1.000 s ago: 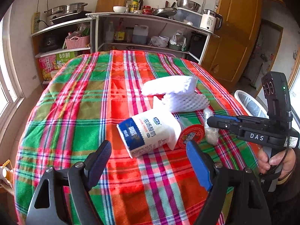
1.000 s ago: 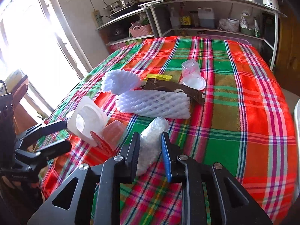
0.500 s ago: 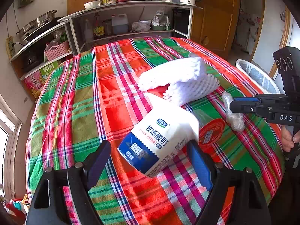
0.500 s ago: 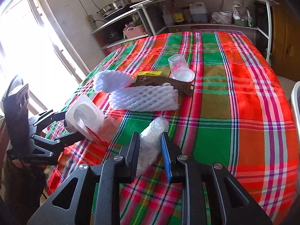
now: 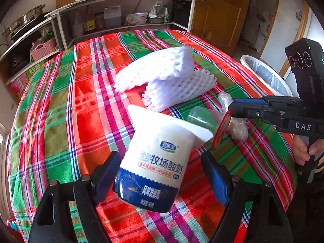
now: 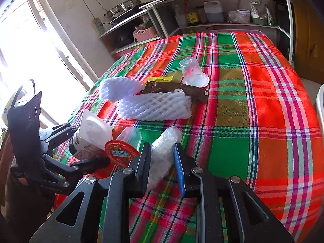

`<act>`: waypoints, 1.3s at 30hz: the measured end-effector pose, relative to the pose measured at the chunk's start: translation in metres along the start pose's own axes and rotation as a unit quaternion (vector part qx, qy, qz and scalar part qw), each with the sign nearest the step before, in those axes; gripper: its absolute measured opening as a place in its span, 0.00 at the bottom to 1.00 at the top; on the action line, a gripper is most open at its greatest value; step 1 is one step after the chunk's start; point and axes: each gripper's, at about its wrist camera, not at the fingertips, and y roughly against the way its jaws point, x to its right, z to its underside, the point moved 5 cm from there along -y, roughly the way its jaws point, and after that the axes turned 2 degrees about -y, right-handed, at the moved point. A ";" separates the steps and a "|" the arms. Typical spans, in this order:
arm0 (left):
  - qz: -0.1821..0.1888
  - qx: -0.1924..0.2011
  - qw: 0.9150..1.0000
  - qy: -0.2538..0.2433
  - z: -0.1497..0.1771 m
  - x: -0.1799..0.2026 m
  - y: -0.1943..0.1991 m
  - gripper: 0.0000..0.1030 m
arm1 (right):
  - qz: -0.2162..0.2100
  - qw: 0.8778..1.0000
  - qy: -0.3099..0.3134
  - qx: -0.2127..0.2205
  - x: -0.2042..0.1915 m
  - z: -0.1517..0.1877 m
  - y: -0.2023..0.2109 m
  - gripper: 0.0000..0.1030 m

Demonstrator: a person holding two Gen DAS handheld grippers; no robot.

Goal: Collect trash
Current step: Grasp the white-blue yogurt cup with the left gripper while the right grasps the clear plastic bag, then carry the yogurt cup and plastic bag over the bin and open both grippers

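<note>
White yogurt cup (image 5: 156, 162) lies on its side betw. left gripper (image 5: 162, 174) pads, jaws just narrowing, left pad touching, right pad w/ a gap, no squeeze yet. Right gripper (image 6: 162, 158), at cup's 3 o'clock, clamps crumpled clear wrap (image 6: 162, 151) on plaid cloth (image 6: 253, 111).

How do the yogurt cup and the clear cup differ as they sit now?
The yogurt cup is opaque white with a blue base and printed text; the clear cup is see-through and unprinted. The yogurt cup lies tipped on its side between the left claw's open fingers; the clear cup stands upside down on the cloth, far from both claws. Both are empty containers on the same table.
</note>
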 end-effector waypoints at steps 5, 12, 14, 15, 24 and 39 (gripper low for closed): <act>0.002 0.012 0.999 0.044 -0.001 -0.006 0.006 0.72 | -0.002 1.000 -0.001 0.000 0.001 0.001 0.003 0.23; -0.004 0.011 0.998 0.068 0.002 -0.003 0.006 0.71 | -0.004 1.000 -0.007 0.002 0.006 0.002 0.008 0.23; -0.007 0.013 0.997 0.077 0.002 -0.003 0.007 0.71 | -0.004 1.000 -0.008 0.003 0.008 0.001 0.010 0.23; -0.004 0.016 0.997 0.080 0.001 -0.001 0.008 0.71 | -0.004 1.000 -0.009 0.004 0.009 0.001 0.011 0.23; -0.005 0.032 0.996 0.087 -0.005 0.017 0.024 0.71 | -0.009 1.000 -0.019 0.017 0.016 0.001 0.024 0.23; 0.007 0.074 0.996 0.040 -0.046 0.081 0.045 0.71 | 0.001 0.996 -0.044 0.073 0.050 -0.006 0.087 0.23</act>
